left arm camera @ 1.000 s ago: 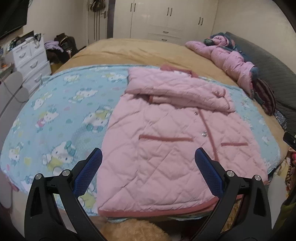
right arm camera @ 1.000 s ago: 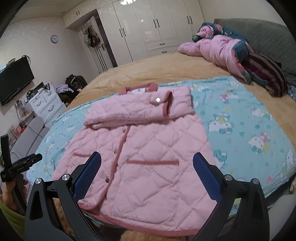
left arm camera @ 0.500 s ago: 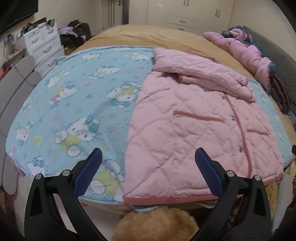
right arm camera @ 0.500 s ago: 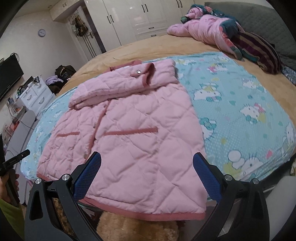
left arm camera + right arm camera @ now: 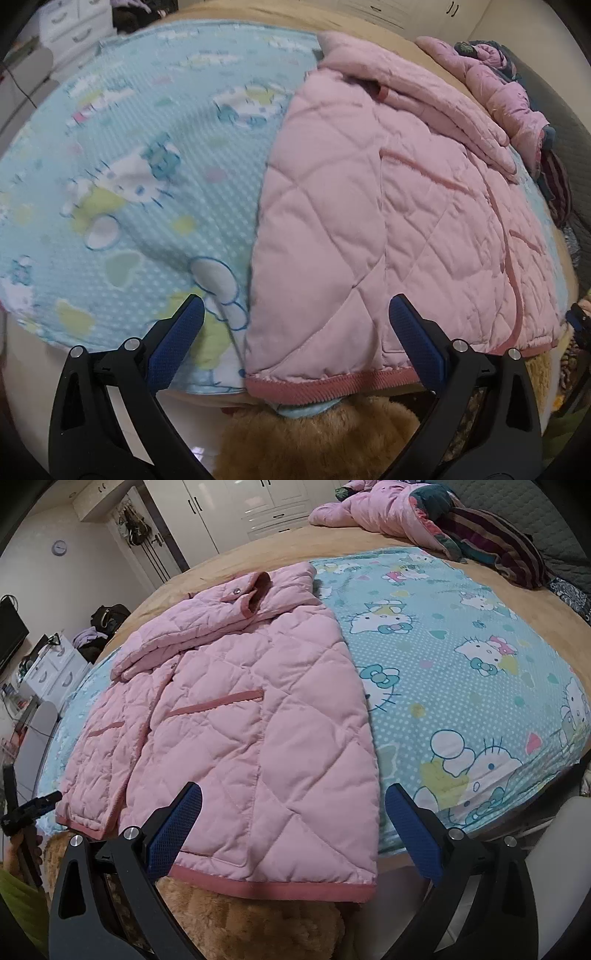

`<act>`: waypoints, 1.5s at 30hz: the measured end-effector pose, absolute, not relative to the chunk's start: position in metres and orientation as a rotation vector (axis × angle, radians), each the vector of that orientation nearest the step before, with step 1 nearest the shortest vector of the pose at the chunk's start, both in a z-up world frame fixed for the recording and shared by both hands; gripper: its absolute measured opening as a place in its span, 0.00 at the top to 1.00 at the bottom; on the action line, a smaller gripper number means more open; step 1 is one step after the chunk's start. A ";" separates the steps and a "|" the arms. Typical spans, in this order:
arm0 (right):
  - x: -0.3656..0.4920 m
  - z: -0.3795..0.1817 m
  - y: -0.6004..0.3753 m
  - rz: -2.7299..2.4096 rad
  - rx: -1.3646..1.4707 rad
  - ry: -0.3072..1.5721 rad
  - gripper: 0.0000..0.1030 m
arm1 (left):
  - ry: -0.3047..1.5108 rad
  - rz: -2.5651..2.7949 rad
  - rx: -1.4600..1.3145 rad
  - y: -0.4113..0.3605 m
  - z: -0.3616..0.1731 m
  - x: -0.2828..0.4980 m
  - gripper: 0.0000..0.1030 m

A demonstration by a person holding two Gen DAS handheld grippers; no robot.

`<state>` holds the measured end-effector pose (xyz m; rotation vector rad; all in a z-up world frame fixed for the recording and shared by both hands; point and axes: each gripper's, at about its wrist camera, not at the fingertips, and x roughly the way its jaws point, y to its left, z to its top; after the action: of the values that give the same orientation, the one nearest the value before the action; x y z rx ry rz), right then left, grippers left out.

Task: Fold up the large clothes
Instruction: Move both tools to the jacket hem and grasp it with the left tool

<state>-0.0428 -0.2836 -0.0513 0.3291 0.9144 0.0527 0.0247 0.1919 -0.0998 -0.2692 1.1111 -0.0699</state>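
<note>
A pink quilted jacket (image 5: 388, 221) lies flat, front up, on a blue cartoon-cat blanket (image 5: 147, 184), with its sleeves folded across the chest. Its dark pink hem (image 5: 332, 384) hangs at the near bed edge. My left gripper (image 5: 295, 332) is open, its jaws either side of the jacket's near left hem corner, just above it. In the right wrist view the jacket (image 5: 240, 731) fills the middle and my right gripper (image 5: 291, 819) is open over the near right hem corner (image 5: 365, 886). Neither gripper holds anything.
The blanket (image 5: 461, 672) covers a tan bed. A second pink jacket and striped cloth (image 5: 424, 520) lie piled at the far right. White drawers (image 5: 74, 22) stand to the left, wardrobes (image 5: 258, 506) at the back. Tan plush fabric (image 5: 258, 923) lies below the hem.
Both grippers have moved down and forward to the jacket's near hem; the left now straddles the left corner, the right the right corner. Both stay open. The jacket has not moved.
</note>
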 end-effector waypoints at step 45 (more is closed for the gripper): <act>-0.067 -0.089 -0.295 0.283 0.456 1.006 0.63 | 0.986 -0.235 -0.273 0.172 -0.076 0.025 0.84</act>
<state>-0.0667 -0.2954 -0.0886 0.4558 1.0062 0.2827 0.0252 0.1716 -0.0761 -0.2734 0.9857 -0.2350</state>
